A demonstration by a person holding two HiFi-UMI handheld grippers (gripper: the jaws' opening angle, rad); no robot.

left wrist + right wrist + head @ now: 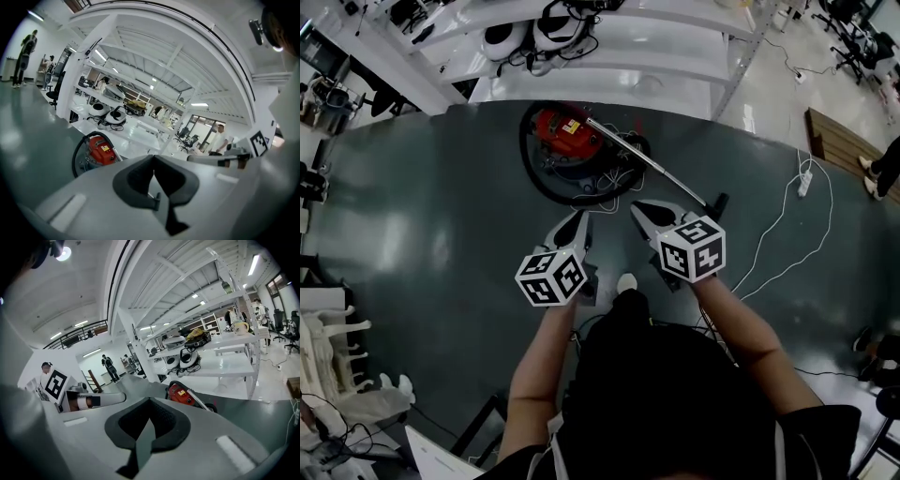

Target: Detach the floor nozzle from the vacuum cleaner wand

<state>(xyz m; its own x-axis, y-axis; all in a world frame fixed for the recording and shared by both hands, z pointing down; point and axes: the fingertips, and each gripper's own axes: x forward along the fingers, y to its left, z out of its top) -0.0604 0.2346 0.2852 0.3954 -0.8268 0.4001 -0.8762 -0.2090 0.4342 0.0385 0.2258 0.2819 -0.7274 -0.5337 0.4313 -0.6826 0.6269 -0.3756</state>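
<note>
Over the floor [422, 216], I'm holding left gripper [578, 218] and right gripper [639, 208] pressed together, empty.
Both are hovering near the vacuum [567, 136]; its wand [652, 164] is slanting to the nozzle [719, 201] beside the right one.

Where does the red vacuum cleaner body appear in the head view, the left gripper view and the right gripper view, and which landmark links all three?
Head view: the red vacuum cleaner body sits top centre.
Left gripper view: the body lies left of centre, just above the jaws.
Right gripper view: the body lies right of centre, just above the jaws.
Shared landmark: the white shelving directly behind it.
</note>
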